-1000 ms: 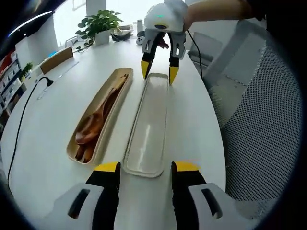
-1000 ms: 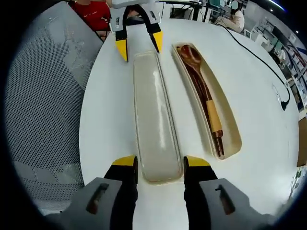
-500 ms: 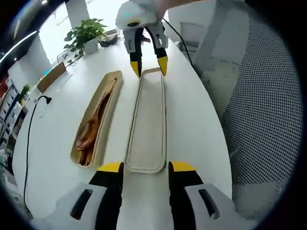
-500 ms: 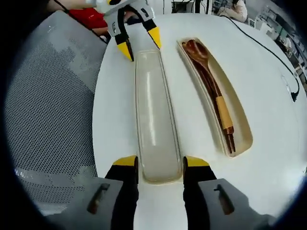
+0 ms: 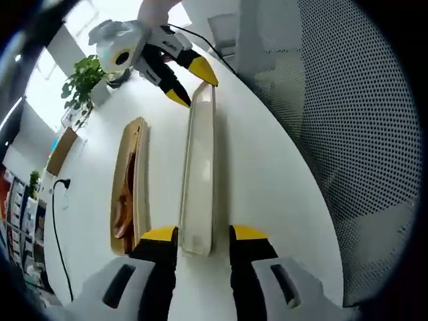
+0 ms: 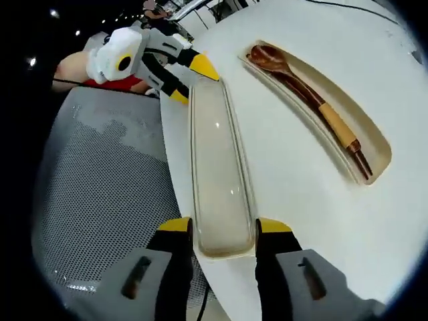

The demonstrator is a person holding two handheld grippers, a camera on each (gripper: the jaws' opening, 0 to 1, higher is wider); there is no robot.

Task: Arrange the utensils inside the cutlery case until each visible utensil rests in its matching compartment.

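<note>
A long cream case lid (image 5: pixel 199 167) (image 6: pixel 219 167) spans between my two grippers and sits tilted over the white table (image 5: pixel 267 180) near its edge. My left gripper (image 5: pixel 204 235) is shut on the lid's near end, and it appears across the lid as (image 6: pixel 192 83). My right gripper (image 6: pixel 224 227) is shut on the opposite end, visible far off as (image 5: pixel 192 89). Beside the lid lies the cream case base (image 5: pixel 138 200) (image 6: pixel 374 144). It holds a wooden spoon (image 6: pixel 271 60) and brown chopsticks with a tan band (image 6: pixel 338 127).
A grey mesh chair (image 5: pixel 348 120) (image 6: pixel 100 187) stands right against the table edge next to the lid. A potted plant (image 5: pixel 83 73) and a black cable (image 5: pixel 57 227) are on the table's far side. A person in red (image 6: pixel 124 83) is behind the chair.
Both views have rolled and tilted while the grippers kept to the lid's two ends. The lid now looks narrower and edge-on in the left gripper view. The left jaws stand slightly closer together.
</note>
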